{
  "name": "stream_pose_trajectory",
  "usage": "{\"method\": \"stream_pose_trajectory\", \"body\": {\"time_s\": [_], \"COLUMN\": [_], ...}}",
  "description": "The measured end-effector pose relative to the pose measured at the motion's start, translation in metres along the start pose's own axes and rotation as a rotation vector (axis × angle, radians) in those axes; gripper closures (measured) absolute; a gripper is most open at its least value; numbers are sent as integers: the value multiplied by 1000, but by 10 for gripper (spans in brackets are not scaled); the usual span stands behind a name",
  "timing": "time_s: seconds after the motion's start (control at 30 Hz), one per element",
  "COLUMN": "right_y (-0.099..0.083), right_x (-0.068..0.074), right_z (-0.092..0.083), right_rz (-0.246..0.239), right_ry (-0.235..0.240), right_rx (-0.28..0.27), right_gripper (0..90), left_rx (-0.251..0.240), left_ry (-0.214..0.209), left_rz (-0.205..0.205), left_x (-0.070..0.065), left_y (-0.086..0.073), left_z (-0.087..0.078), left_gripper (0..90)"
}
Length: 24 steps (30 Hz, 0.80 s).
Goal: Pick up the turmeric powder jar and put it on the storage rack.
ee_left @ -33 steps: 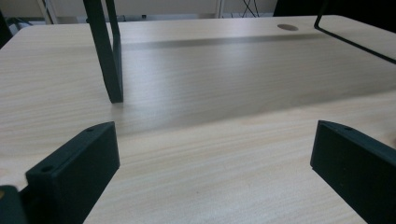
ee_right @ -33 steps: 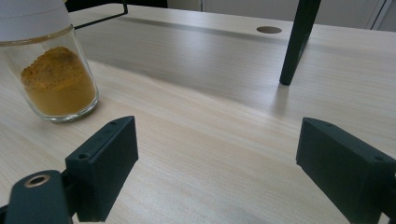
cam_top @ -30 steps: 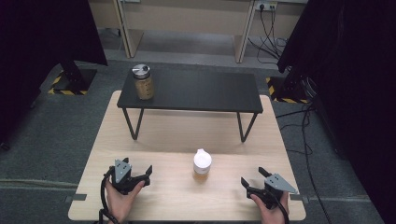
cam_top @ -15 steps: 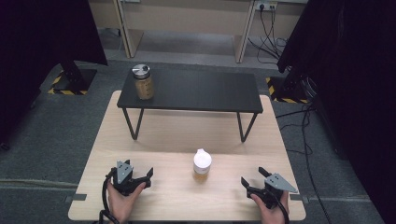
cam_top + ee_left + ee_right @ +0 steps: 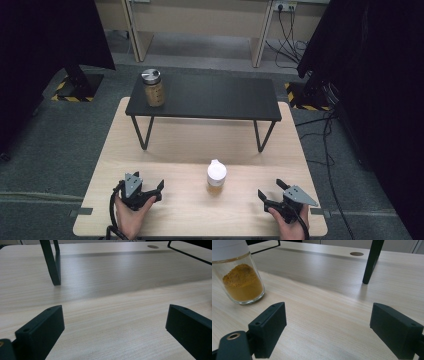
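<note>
Landmark: the small glass spice jar (image 5: 216, 176) with white cap and orange-brown powder, upright on the near half of the wooden table (image 5: 180, 210).

Left of the jar, well apart: left gripper (image 5: 153, 189) resting low on the tabletop in the person's left hand (image 5: 131, 216). Jaws stood apart, only bare wood between them in the left gripper view.

Behind the jar: black low shelf (image 5: 210, 97) on thin legs, with a metal-lidded glass jar (image 5: 153, 88) at its left end, far from either gripper.

Right of the jar, apart from it: right gripper (image 5: 270, 194), jaws apart with nothing between them; they had just been closing slightly. In the right gripper view the spice jar (image 5: 239, 277) sat up and left of the jaws, untouched.

Judged step: start position, reach not yet begun. Next move likely calls for the right gripper to swing toward the spice jar, jaws kept wide enough to straddle the glass body below the cap.
</note>
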State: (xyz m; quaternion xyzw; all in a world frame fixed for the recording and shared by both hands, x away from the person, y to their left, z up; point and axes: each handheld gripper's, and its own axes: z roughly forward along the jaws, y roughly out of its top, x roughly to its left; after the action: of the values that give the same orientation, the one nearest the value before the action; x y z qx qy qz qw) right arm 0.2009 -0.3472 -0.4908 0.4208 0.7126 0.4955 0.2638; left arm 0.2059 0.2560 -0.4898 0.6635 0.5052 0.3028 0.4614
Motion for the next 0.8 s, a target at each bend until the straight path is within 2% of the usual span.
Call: {"method": "stream_pose_trajectory", "body": {"time_s": [0.53,0.8], "right_y": [2,7], "right_x": [-2,-4], "right_z": [1,3], "right_rz": [-11,-46], "right_ry": [15,46], "right_rx": [10,39], "right_gripper": [136,121], "left_rx": [-3,-6], "left_ry": [-5,-5], "left_rz": [-7,-5], "left_x": [-1,-1], "left_y": [-1,-1], "left_z": [0,0], "left_gripper": [10,10]}}
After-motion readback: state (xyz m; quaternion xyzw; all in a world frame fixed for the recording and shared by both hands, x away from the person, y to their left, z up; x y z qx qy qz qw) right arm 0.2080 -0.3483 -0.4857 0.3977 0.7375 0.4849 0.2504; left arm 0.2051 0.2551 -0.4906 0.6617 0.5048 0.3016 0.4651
